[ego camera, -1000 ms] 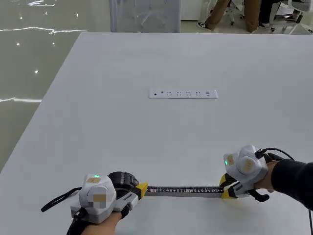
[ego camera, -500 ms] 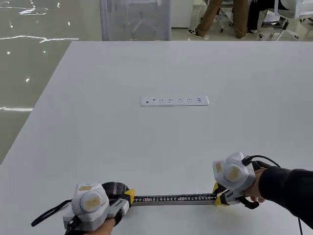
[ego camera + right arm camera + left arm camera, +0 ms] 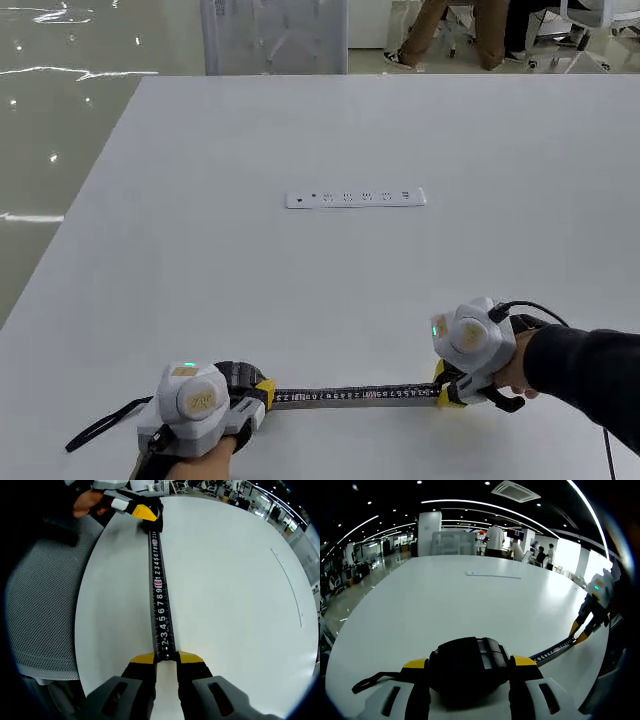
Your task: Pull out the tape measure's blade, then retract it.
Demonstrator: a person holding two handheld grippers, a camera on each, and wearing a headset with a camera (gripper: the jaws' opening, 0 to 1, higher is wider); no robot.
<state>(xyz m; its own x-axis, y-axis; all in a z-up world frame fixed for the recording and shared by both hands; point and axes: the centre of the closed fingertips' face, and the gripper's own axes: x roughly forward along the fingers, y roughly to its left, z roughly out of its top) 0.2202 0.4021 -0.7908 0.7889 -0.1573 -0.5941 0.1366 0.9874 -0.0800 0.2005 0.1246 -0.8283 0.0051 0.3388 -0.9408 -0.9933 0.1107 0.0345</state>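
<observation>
The black tape measure case (image 3: 240,383) lies near the table's front edge, with my left gripper (image 3: 252,398) shut on it. In the left gripper view the case (image 3: 467,666) sits between the yellow-tipped fingers (image 3: 522,662). Its blade (image 3: 355,396) is drawn out flat along the table to the right. My right gripper (image 3: 446,392) is shut on the blade's end. In the right gripper view the numbered blade (image 3: 159,595) runs from my right gripper (image 3: 165,658) to the case (image 3: 156,524). The case's black wrist strap (image 3: 100,425) trails to the left.
A white power strip (image 3: 355,198) lies flat at the middle of the white table (image 3: 300,290). The table's left edge drops to a glossy floor (image 3: 50,120). A grey mesh chair seat (image 3: 45,590) sits by the front edge. People and chairs stand beyond the far edge.
The head camera has shifted. The blade stays drawn out at about the same length, and both grippers keep their hold.
</observation>
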